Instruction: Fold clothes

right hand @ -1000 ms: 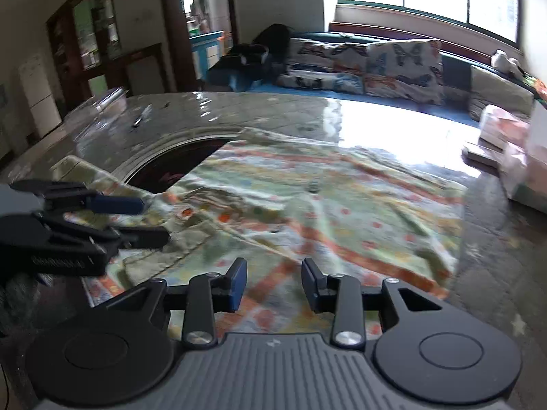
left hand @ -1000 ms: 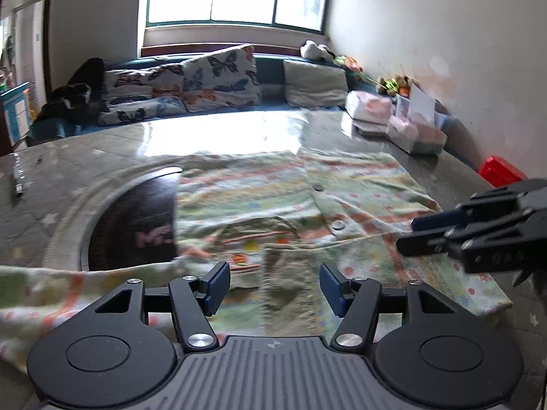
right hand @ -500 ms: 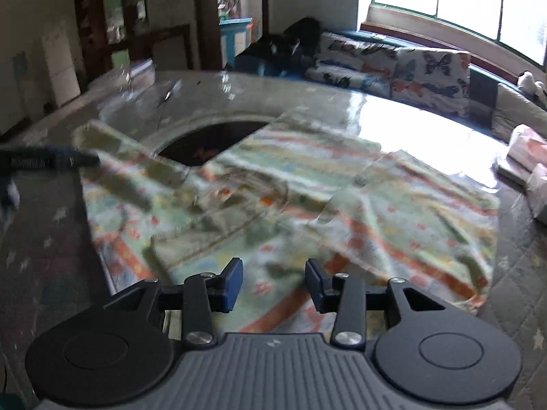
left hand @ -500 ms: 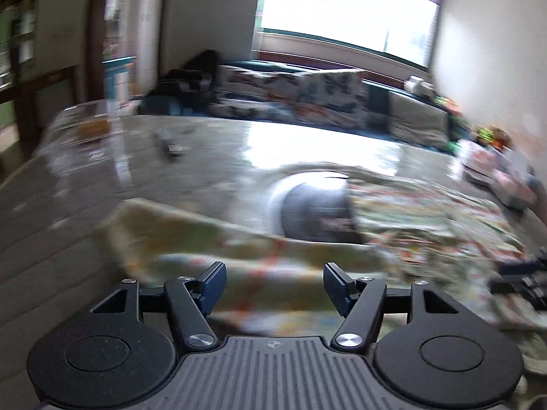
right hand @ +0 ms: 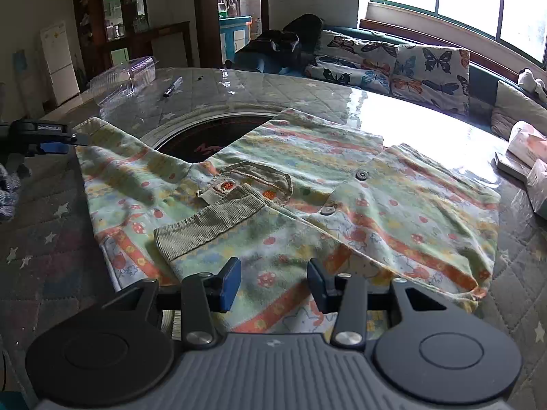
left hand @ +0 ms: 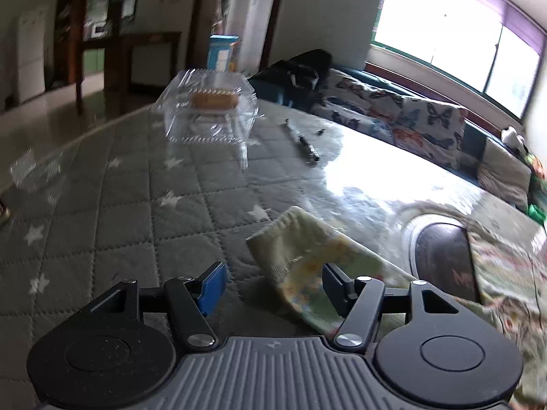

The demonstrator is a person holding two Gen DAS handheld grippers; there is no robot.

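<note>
A pale green child's shirt (right hand: 307,184) with orange stripes, red dots and a ribbed collar lies spread on the table. Its left sleeve (left hand: 307,259) stretches out to the left, cuff end on the table. My left gripper (left hand: 273,287) is open, its right finger over the sleeve's cuff; it also shows at the left edge of the right wrist view (right hand: 44,133) beside the sleeve end. My right gripper (right hand: 271,283) is open and empty, low over the shirt's near hem.
A clear plastic box (left hand: 208,109) and a pen (left hand: 306,143) lie on the quilted, glass-covered table (left hand: 136,212). A dark round inset (right hand: 205,136) lies partly under the shirt. Tissue packs (right hand: 526,150) stand at the right. A sofa with butterfly cushions (right hand: 393,61) is behind.
My left gripper has swung left from the shirt's collar to the end of the left sleeve. My right gripper has drawn back a little towards the near hem.
</note>
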